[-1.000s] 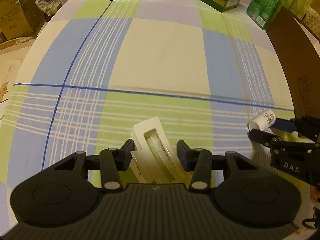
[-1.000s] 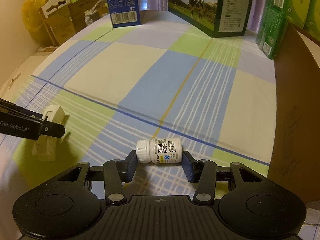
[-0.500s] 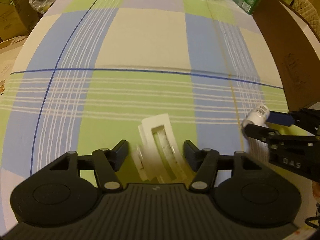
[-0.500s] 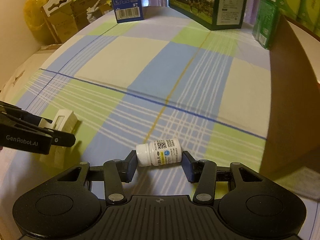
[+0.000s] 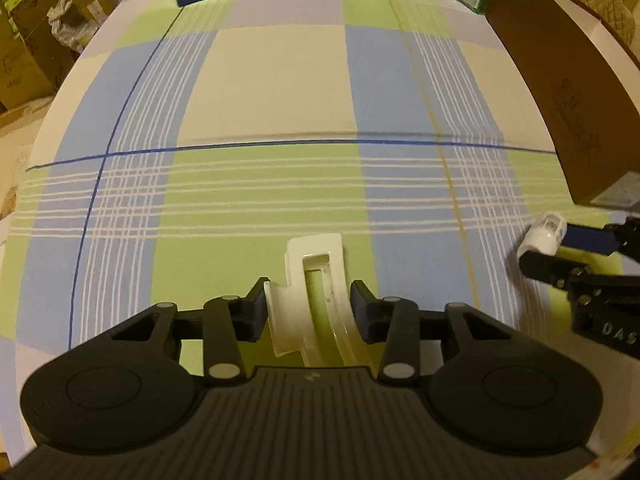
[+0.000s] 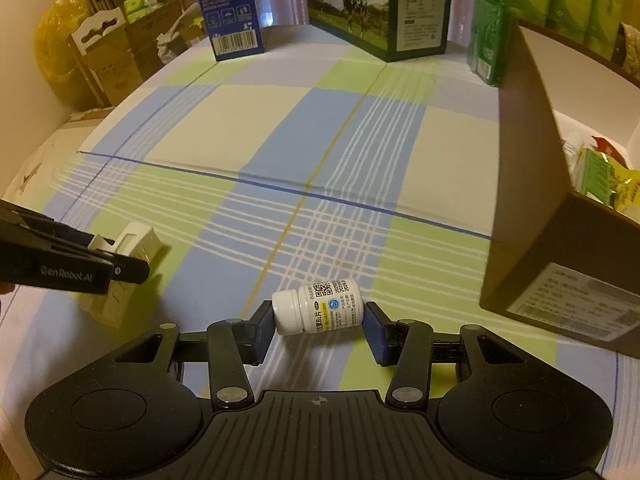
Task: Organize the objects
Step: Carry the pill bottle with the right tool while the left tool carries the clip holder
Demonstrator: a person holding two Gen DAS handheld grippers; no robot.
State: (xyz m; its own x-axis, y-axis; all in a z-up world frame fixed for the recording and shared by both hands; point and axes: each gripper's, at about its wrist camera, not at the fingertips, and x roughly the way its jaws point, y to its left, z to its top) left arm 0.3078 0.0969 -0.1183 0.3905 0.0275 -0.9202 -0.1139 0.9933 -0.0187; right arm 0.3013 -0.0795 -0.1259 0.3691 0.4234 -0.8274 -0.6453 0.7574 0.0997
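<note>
At the lower centre of the right wrist view, the right gripper point(image 6: 318, 328) pinches a small white pill bottle point(image 6: 318, 306) lying sideways, cap toward the left finger. Against a second ago the bottle rides higher over the checked tablecloth point(image 6: 280, 132), and the brown cardboard box point(image 6: 524, 200) at the right edge looms closer, its open top now showing packets inside. That suggests both items are off the cloth and being carried toward the box. In the left wrist view, the left gripper point(image 5: 308, 312) clamps a white plastic holder point(image 5: 316, 280) at lower centre; it now points straight ahead where it sat tilted before. Both grippers are held low and level, side by side, the right one appearing at the right edge of the left view, near the box's corner.
</note>
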